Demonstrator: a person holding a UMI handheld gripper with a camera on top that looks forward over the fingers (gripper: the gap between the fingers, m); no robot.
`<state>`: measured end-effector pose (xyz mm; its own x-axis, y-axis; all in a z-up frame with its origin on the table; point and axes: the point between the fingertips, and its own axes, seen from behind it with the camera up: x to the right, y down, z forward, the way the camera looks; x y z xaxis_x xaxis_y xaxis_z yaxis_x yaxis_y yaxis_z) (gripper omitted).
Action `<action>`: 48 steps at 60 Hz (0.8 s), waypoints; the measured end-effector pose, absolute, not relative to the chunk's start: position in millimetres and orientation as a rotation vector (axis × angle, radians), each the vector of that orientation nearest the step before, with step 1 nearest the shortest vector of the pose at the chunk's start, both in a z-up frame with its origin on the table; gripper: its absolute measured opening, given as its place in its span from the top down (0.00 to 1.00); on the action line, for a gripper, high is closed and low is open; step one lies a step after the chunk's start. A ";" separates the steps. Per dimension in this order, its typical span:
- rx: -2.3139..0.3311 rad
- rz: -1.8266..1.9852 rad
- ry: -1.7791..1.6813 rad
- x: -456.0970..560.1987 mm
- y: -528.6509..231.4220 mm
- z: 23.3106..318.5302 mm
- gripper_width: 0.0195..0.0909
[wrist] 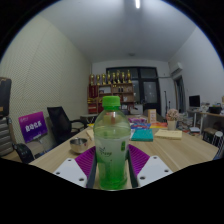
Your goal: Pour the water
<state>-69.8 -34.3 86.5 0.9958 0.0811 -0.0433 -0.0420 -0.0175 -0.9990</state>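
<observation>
The gripper (112,172) has its two fingers closed narrowly around the lower body of a bottle (112,140), the purple pads (86,160) pressing in from 9 and 3 o'clock. The bottle stands upright between them, green cap (111,100) on top, greenish label around the middle.

It looks like thin clear plastic (likely to dent under a hard squeeze), smooth and fairly slippery, and heavy if full. The waist at label height seems the safest hold.

Beyond it, toward 12 o'clock, runs a wooden table (180,147) with books (143,132), and an office chair (62,124) stands at 10 o'clock.
</observation>
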 end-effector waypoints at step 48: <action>-1.254 -1.157 -1.087 -61.9 93.4 195.4 0.82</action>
<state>-61.9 93.4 195.4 0.1148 -0.0358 0.9927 0.9931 -0.0220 -0.1156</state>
